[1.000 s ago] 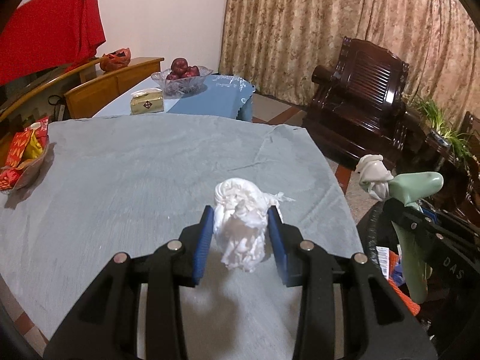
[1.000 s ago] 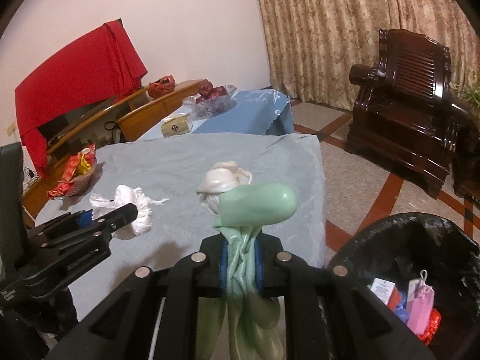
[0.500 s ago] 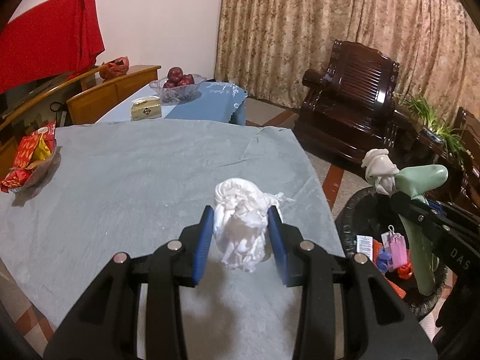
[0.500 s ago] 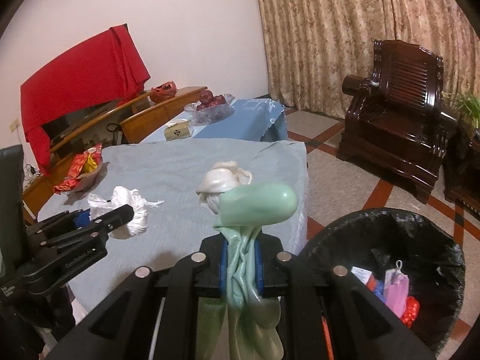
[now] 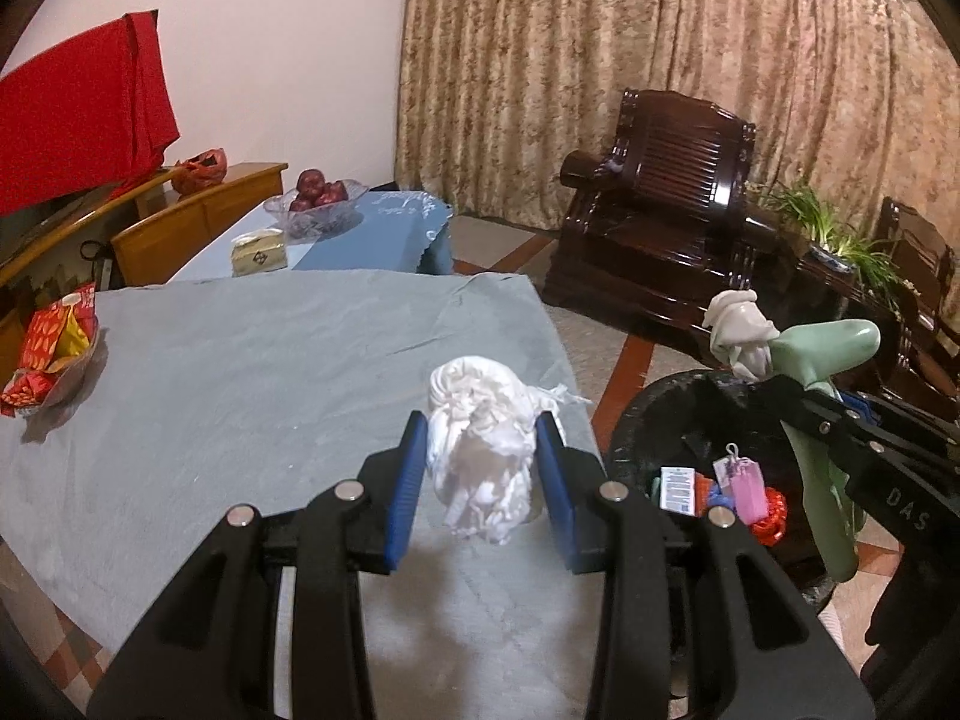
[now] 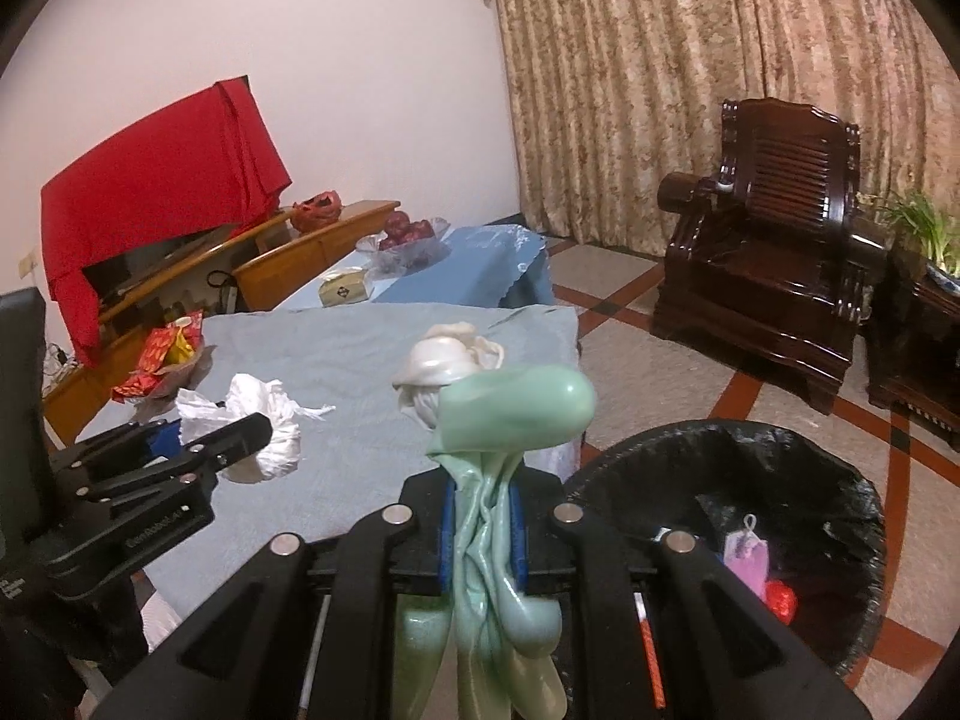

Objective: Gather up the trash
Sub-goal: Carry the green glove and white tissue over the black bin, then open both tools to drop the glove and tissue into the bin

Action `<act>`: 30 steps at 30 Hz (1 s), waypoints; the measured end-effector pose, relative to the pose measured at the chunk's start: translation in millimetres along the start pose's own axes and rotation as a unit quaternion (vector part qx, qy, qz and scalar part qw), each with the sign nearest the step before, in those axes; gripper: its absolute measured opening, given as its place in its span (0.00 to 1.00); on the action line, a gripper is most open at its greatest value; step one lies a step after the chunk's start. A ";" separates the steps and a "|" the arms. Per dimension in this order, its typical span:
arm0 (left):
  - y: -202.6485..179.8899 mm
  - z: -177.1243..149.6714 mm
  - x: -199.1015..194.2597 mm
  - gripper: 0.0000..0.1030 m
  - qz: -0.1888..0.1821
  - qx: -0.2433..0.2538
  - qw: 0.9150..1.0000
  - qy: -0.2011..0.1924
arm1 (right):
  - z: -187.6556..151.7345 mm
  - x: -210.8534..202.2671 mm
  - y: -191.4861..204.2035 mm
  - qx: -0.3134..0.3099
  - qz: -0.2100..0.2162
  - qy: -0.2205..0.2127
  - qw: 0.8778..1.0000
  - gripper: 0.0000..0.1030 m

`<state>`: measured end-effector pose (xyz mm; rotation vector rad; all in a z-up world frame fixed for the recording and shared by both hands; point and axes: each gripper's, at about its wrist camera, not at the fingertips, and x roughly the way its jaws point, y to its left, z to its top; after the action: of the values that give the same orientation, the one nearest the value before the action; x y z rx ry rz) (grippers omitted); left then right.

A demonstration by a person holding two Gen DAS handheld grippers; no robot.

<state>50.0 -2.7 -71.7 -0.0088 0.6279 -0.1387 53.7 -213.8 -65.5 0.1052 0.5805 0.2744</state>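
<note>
My left gripper (image 5: 483, 468) is shut on a crumpled white tissue wad (image 5: 480, 450), held above the grey cloth table (image 5: 240, 372) near its right edge. The wad also shows in the right wrist view (image 6: 258, 426). My right gripper (image 6: 483, 525) is shut on a pale green rubber glove (image 6: 510, 420) with a whitish glove (image 6: 444, 360) bunched behind it. In the left wrist view the green glove (image 5: 828, 354) hangs over the black-lined trash bin (image 5: 678, 420). The bin (image 6: 828, 480) sits on the floor to the right and holds several colourful scraps.
A snack bowl (image 5: 48, 360) sits at the table's left edge. A blue-covered side table (image 5: 360, 240) carries a fruit bowl (image 5: 315, 204) and tissue box (image 5: 258, 252). A dark wooden armchair (image 5: 672, 222) and potted plant (image 5: 840, 234) stand beyond the bin.
Both grippers have moved right with their loads, toward the bin. The bin has come fully into view and its contents now show.
</note>
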 end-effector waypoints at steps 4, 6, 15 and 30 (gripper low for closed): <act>-14.5 -0.2 -6.0 0.34 -0.010 0.009 1.000 -0.005 | -3.3 -12.7 -16.2 0.011 -0.012 -0.006 1.000 0.14; -21.9 -0.2 -8.0 0.34 -0.016 0.015 1.000 -0.007 | -4.7 -16.9 -23.3 0.015 -0.019 -0.007 1.000 0.14; -57.5 2.3 -3.5 0.34 -0.043 0.039 0.998 -0.009 | -12.9 -29.9 -58.4 0.030 -0.055 -0.010 0.998 0.14; -128.0 -8.2 62.9 0.34 -0.112 0.081 0.990 0.027 | -32.1 -22.7 -135.4 0.058 -0.132 0.022 0.989 0.14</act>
<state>79.3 -137.5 -108.7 0.0818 0.6676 -0.4083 48.4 -349.3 -104.0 0.1338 0.6462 -0.0143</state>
